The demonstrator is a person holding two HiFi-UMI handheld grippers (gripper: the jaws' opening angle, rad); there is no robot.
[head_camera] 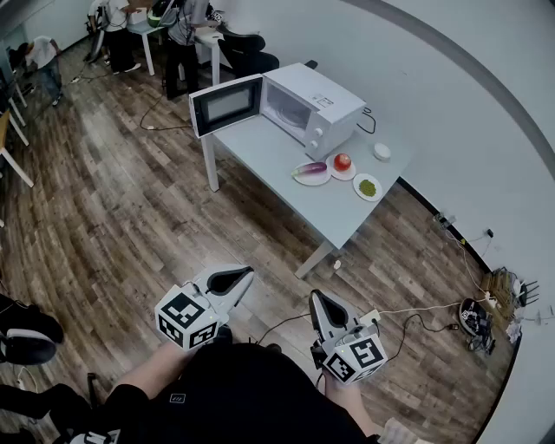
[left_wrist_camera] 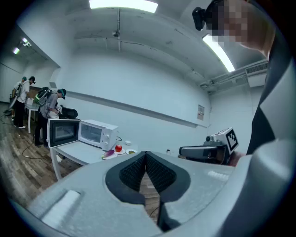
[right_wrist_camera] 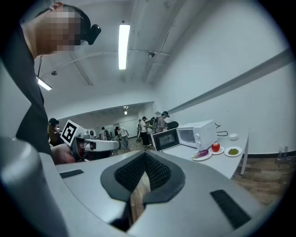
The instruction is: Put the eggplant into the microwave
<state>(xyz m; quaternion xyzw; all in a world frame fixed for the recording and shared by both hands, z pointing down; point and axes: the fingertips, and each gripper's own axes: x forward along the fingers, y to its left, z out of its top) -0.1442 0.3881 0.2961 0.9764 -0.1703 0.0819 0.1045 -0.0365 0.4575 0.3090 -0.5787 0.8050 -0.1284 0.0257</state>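
- Bright, even room light all round; the ceiling strips (left_wrist_camera: pixel 122 4) burn out to pure white in both gripper views.
- The head view is sharp at centre, and the wood floor (head_camera: pixel 104 217) bends hard toward dark, rounded corners.
- Shadows are faint and soft beneath the table (head_camera: pixel 277 165).
- The microwave (head_camera: pixel 314 108) is crisp from overhead, but small and blue-tinted in the left gripper view.
- The close foreground in the gripper views is soft and slightly smeared.
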